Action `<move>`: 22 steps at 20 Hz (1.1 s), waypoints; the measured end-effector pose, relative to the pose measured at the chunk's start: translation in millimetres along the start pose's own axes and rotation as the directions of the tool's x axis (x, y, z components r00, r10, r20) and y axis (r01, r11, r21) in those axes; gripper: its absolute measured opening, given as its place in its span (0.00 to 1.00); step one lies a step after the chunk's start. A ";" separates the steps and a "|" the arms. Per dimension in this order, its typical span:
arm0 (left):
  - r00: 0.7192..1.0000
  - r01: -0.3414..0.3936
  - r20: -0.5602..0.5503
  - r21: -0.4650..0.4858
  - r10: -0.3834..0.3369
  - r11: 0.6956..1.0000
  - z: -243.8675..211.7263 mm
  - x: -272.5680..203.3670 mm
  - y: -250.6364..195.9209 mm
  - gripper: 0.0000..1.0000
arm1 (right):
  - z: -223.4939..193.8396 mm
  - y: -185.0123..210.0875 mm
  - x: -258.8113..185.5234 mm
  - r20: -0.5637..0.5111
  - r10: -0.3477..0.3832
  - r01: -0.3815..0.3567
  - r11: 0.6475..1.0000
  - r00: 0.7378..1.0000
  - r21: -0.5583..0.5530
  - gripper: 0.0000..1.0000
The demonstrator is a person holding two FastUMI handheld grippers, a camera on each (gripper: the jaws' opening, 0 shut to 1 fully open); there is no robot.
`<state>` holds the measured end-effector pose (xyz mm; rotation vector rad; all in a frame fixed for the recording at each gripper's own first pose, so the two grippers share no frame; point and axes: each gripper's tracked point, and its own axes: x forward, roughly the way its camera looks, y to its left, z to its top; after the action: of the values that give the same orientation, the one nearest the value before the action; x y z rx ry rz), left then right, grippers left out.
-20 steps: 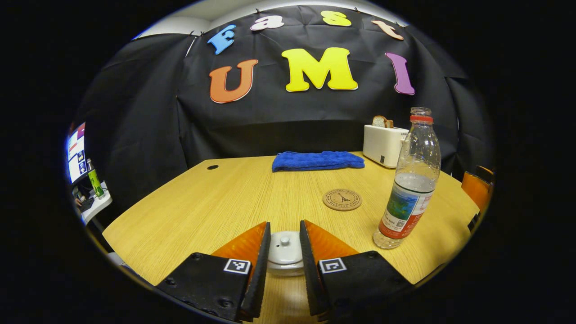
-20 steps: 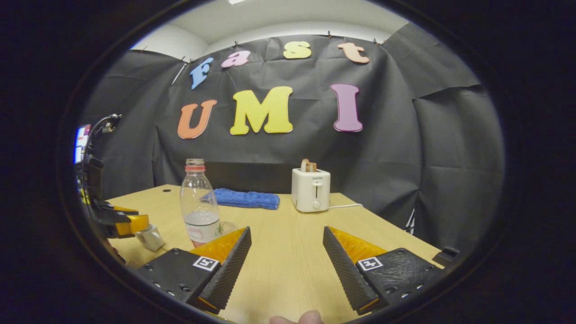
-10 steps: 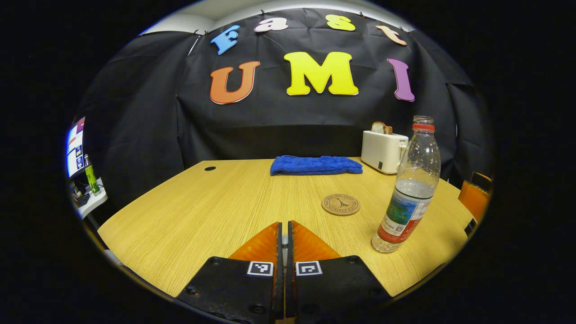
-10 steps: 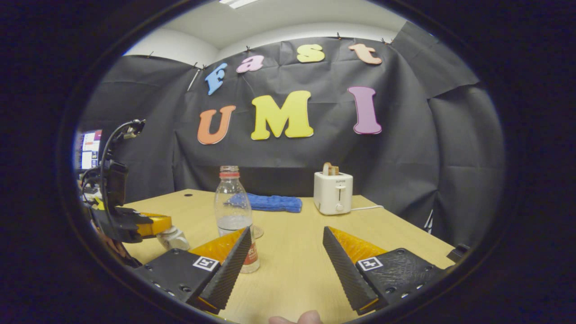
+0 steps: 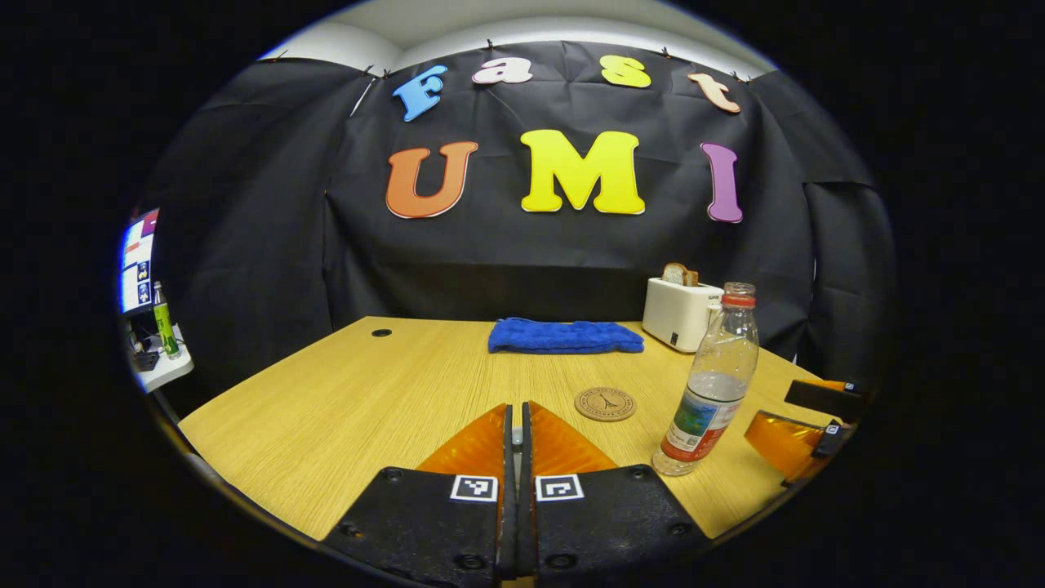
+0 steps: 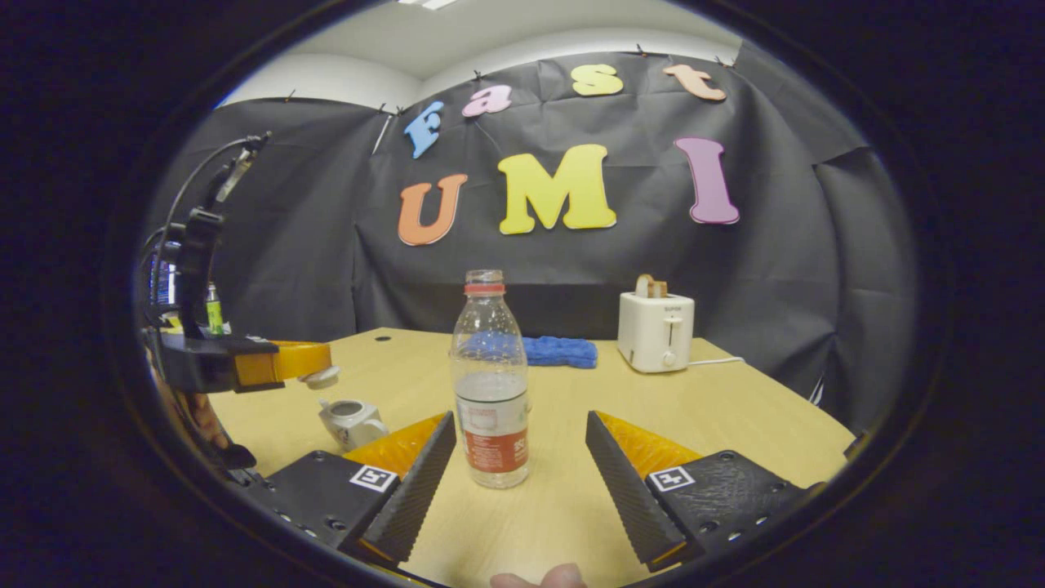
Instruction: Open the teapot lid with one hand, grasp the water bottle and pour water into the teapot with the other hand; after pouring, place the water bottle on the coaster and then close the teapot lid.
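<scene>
Lifted since earlier, the teapot lid [image 6: 320, 376] hangs pinched in the left gripper [image 6: 306, 360] above the teapot [image 6: 353, 421]. The right gripper [image 6: 518, 457], fingers spread and empty, faces the water bottle [image 6: 490, 384] at twelve o'clock; clipping it could topple it.

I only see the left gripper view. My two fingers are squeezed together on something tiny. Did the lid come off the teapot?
Observer: Yes. In the right gripper view the left gripper holds the lid up in the air, above the teapot.
Operator: Is the teapot open now?
Observer: Yes, its round mouth shows uncovered.
Operator: Did the other gripper grab the water bottle yet?
Observer: Not yet. The right gripper is open, and the bottle stands on the table between its fingers, untouched.
</scene>
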<state>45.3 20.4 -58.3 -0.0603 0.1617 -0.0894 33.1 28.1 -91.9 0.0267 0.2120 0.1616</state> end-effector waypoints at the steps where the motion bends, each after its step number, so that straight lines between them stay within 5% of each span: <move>1: 1.000 -0.002 0.010 -0.003 0.002 1.000 3.3 -6.2 1.2 0.03 | -2.4 5.4 6.2 -0.006 0.012 -0.012 1.000 1.000 0.001 0.96; 11: 0.999 0.003 0.039 -0.043 -0.001 0.999 3.4 -27.9 11.2 0.03 | -5.9 17.3 60.7 -0.049 -0.005 0.005 1.000 0.999 0.006 0.96; 14: 0.999 -0.001 0.052 -0.068 0.004 0.998 6.5 -30.6 20.2 0.03 | -2.2 17.5 63.2 -0.055 -0.018 0.018 1.000 0.998 -0.007 0.82; 15: 0.998 -0.001 0.055 -0.072 0.005 0.997 6.3 -30.9 22.9 0.03 | 0.8 18.4 60.3 -0.050 -0.019 0.018 0.999 0.999 -0.026 0.74; 19: 0.998 0.004 0.059 -0.077 0.001 0.997 5.9 -33.1 27.0 0.03 | 22.4 25.6 60.9 -0.001 -0.013 0.013 0.979 1.000 -0.205 0.71; 22: 0.998 -0.007 0.067 -0.062 0.011 0.998 10.5 -34.7 36.2 0.03 | 27.4 26.6 70.0 -0.029 -0.014 0.001 0.922 0.999 -0.388 0.72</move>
<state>15.9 60.2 -45.0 -0.1242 0.0975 -0.0734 102.3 65.4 -78.4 -0.3724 0.2082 0.1944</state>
